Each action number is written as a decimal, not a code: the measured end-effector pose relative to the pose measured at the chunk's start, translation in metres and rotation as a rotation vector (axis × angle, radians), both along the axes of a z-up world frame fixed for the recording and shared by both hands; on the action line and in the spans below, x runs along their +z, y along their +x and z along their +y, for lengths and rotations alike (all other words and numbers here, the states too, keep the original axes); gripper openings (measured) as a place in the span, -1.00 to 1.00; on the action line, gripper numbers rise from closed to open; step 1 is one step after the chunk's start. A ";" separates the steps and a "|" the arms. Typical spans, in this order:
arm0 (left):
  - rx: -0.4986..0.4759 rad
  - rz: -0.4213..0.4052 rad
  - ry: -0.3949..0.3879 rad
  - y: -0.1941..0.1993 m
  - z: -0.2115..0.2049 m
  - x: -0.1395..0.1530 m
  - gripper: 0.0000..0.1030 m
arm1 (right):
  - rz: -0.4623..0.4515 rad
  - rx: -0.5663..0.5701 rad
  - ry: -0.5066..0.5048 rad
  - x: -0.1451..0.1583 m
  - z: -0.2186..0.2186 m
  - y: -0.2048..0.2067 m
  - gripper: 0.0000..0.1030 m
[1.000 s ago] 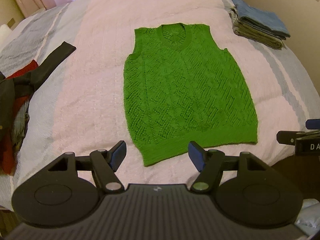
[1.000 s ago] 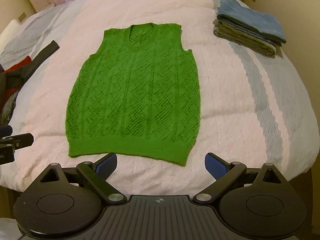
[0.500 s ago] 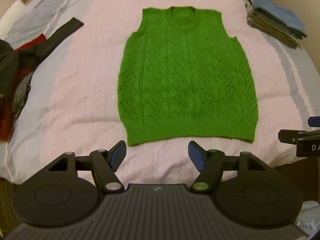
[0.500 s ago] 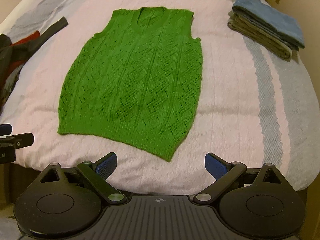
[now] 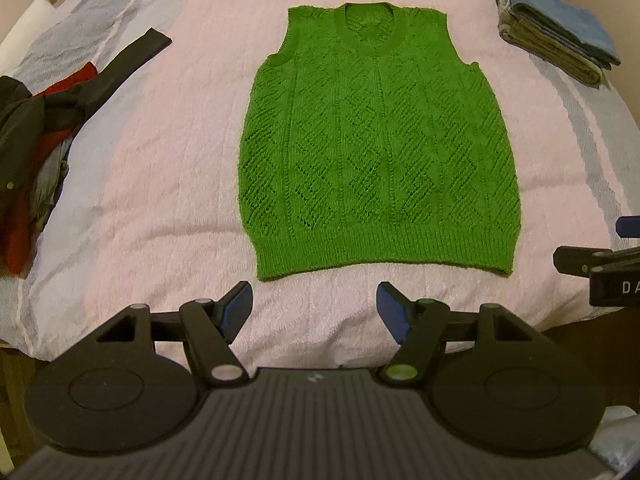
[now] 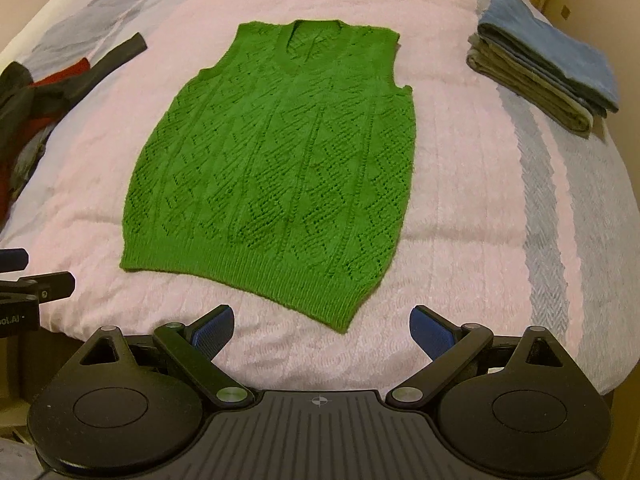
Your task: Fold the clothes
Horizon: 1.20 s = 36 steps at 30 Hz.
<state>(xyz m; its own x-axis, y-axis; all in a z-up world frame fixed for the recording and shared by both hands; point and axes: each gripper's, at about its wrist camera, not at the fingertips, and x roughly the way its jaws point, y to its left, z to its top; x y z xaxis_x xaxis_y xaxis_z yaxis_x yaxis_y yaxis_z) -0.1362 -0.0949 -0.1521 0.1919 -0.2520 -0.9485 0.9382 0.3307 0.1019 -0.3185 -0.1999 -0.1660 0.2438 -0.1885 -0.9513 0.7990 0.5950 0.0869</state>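
Blue-padded and spread wide apart, the left tongs (image 5: 314, 306) hold nothing and hover just short of the hem of the green knitted vest (image 5: 376, 140); the right tongs (image 6: 322, 326) are likewise parted and empty, with the vest's near corner pointing into the gap between their pads. Ahead of both, the vest lies flat and face up on the pink bedspread (image 6: 460, 200), neckline at the far end. Beyond it to the right sits a stack of folded clothes (image 6: 544, 64); far to the left lies a heap of unfolded garments (image 5: 36, 140). Judging from the open lace knit, a pad could snag a loop or pinch only the top layer, so a lift might drag the vest askew or bunch the bedspread with it. The left view shows the hem nearly square on and more of the heap; the right view shows the vest skewed and the whole stack.
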 end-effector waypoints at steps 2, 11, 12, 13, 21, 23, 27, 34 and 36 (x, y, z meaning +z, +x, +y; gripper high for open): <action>-0.010 0.001 0.001 0.002 -0.002 0.000 0.26 | 0.003 -0.013 0.004 -0.001 -0.002 0.002 0.88; -0.072 0.021 0.021 0.025 -0.029 -0.011 0.26 | 0.031 -0.107 0.032 -0.010 -0.018 0.012 0.88; -0.079 0.026 0.023 0.028 -0.033 -0.013 0.26 | 0.036 -0.123 0.038 -0.012 -0.021 0.013 0.88; -0.087 0.030 0.026 0.032 -0.037 -0.014 0.26 | 0.042 -0.139 0.044 -0.013 -0.024 0.015 0.88; -0.131 0.041 0.079 0.078 -0.070 -0.037 0.26 | 0.089 -0.251 0.090 -0.034 -0.057 0.030 0.88; -0.138 0.038 0.095 0.091 -0.078 -0.046 0.26 | 0.102 -0.265 0.100 -0.040 -0.064 0.036 0.88; -0.148 0.044 0.121 0.112 -0.096 -0.063 0.26 | 0.124 -0.284 0.122 -0.054 -0.076 0.047 0.88; -0.171 0.070 0.154 0.130 -0.122 -0.095 0.26 | 0.159 -0.290 0.140 -0.085 -0.100 0.063 0.88; -0.177 0.075 0.153 0.134 -0.128 -0.105 0.26 | 0.170 -0.291 0.140 -0.096 -0.109 0.067 0.88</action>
